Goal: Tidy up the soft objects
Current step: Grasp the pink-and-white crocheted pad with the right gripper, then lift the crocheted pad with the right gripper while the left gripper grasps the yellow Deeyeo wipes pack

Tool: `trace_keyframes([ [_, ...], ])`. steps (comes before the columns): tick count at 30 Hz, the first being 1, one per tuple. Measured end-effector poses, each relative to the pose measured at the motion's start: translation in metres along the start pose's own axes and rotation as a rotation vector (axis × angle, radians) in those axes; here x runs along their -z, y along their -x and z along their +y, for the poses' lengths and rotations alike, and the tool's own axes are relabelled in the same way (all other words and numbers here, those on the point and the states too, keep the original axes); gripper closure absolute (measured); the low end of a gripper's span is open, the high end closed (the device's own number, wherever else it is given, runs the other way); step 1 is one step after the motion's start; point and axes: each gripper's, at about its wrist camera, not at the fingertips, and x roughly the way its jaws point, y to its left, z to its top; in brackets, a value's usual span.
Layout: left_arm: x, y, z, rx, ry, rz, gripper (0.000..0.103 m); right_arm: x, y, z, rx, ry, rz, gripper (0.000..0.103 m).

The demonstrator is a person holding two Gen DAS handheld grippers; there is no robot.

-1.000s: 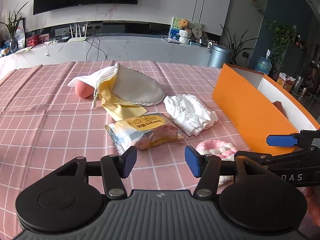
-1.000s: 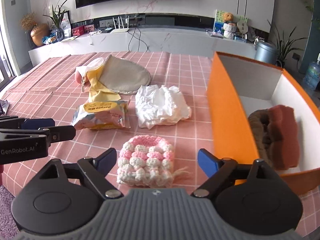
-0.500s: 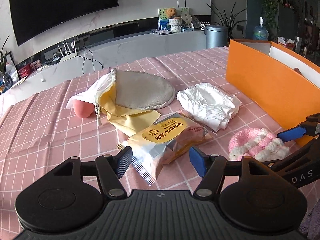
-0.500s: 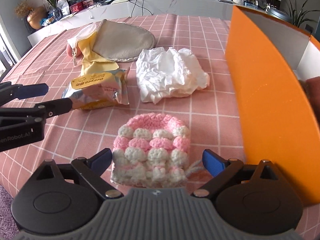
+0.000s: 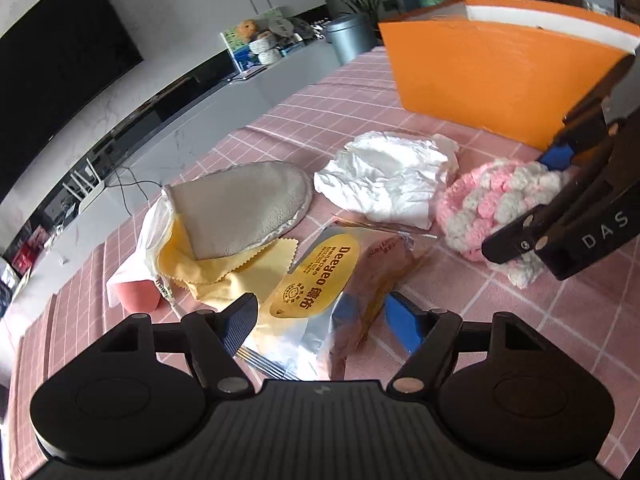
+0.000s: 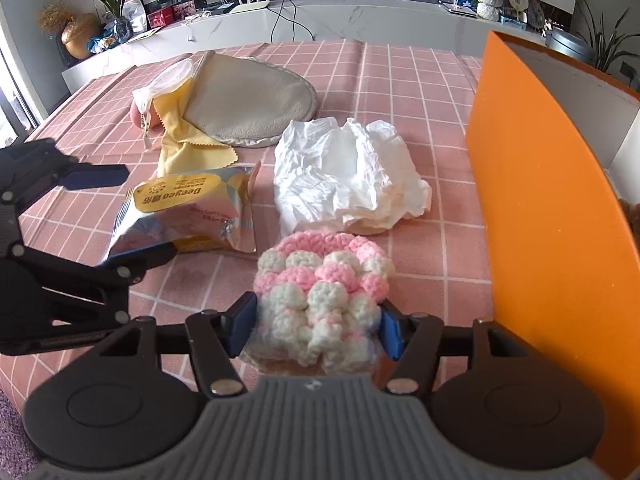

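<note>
A pink and white crochet piece lies on the pink checked cloth. My right gripper has its blue pads against both sides of its near end. It also shows in the left wrist view. A yellow and silver snack packet lies between the jaws of my left gripper, which is open around its near end. In the right wrist view the packet sits left of the crochet piece. An orange box stands at the right.
Crumpled white tissue lies beyond the crochet piece. A grey pad, a yellow cloth, a white pouch and a pink sponge lie at the back left. The orange box wall stands close on the right.
My right gripper has moved forward and closed onto the crochet piece. My left gripper has moved forward and down, so the snack packet now lies between its open jaws.
</note>
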Motion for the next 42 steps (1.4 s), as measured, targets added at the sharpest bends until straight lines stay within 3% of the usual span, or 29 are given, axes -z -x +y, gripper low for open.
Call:
trace_keyframes([
  [4, -0.003, -0.013, -0.002, 0.030, -0.035, 0.022, 0.018, 0.001, -0.001, 0.000, -0.003, -0.005, 0.003, 0.038],
  [5, -0.003, -0.016, -0.001, 0.045, -0.021, 0.037, 0.024, 0.001, -0.001, -0.001, -0.006, -0.010, 0.005, 0.038],
  [12, -0.007, -0.015, 0.008, 0.050, 0.121, 0.088, 0.052, 0.002, -0.002, -0.003, -0.012, -0.019, 0.005, 0.038],
  [19, -0.008, 0.004, 0.004, 0.085, 0.334, 0.143, 0.056, 0.005, 0.006, -0.005, -0.013, -0.024, 0.008, 0.041],
  [23, -0.009, 0.018, -0.003, 0.112, 0.455, 0.190, 0.053, 0.013, 0.013, -0.006, -0.012, -0.021, 0.024, 0.041],
  [28, -0.003, 0.027, 0.000, 0.151, 0.552, 0.159, 0.045, 0.020, 0.019, -0.008, -0.008, -0.029, 0.024, 0.040],
  [30, -0.004, 0.030, 0.005, 0.143, 0.574, 0.139, 0.031, 0.019, 0.022, -0.009, -0.018, -0.040, 0.015, 0.036],
  [33, -0.009, 0.030, 0.014, 0.143, 0.567, 0.090, 0.017, 0.016, 0.027, -0.010, -0.024, -0.049, -0.010, 0.030],
  [37, -0.012, 0.014, 0.017, 0.138, 0.535, 0.087, 0.016, 0.011, 0.030, -0.008, 0.003, -0.034, -0.034, 0.029],
  [42, -0.006, -0.002, 0.020, 0.179, 0.618, 0.100, 0.017, 0.010, 0.027, -0.008, 0.005, -0.026, -0.024, 0.029],
])
